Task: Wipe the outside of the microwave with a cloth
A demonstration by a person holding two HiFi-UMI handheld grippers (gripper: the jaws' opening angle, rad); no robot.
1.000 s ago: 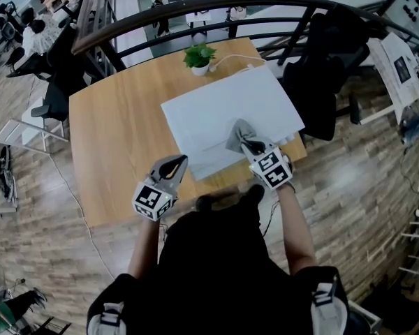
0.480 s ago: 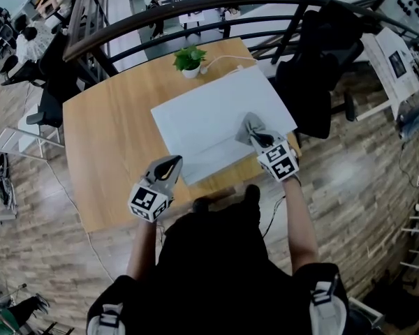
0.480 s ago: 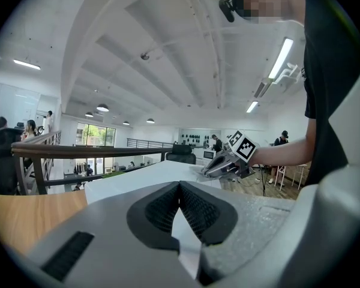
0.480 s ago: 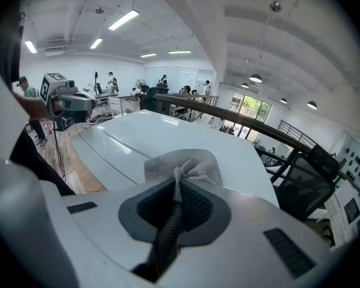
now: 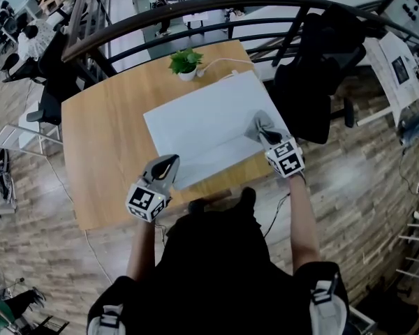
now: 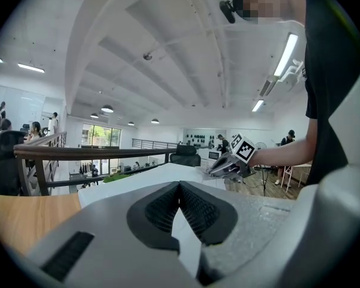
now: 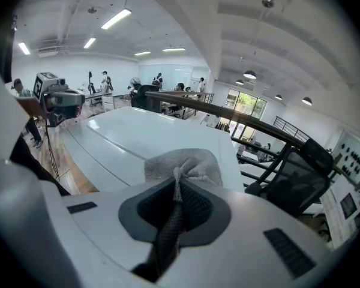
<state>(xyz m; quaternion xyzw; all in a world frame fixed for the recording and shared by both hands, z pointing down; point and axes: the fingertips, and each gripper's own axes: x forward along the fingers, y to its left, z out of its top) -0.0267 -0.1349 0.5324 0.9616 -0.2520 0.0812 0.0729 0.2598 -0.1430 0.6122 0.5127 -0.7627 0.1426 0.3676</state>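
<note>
The microwave [image 5: 206, 124] is a white box on the wooden table [image 5: 101, 145], seen from above. A grey cloth [image 5: 261, 125] lies bunched on its top near the right edge. My right gripper [image 5: 269, 140] is shut on the cloth; in the right gripper view the cloth [image 7: 183, 164] is pinched between the jaws over the white top [image 7: 123, 131]. My left gripper [image 5: 170, 162] hovers at the microwave's front left corner. Its jaws are closed with nothing in them, and in the left gripper view the white top [image 6: 141, 180] lies just past them.
A potted plant [image 5: 184, 61] and a white cable [image 5: 227, 61] sit behind the microwave. A black chair draped with dark clothing [image 5: 320, 68] stands right of the table. A dark railing [image 5: 195, 9] runs behind. The table's left half [image 5: 91, 117] is bare wood.
My right gripper has dragged the cloth to the right across the microwave top, to near its right edge. The left gripper has hardly moved.
</note>
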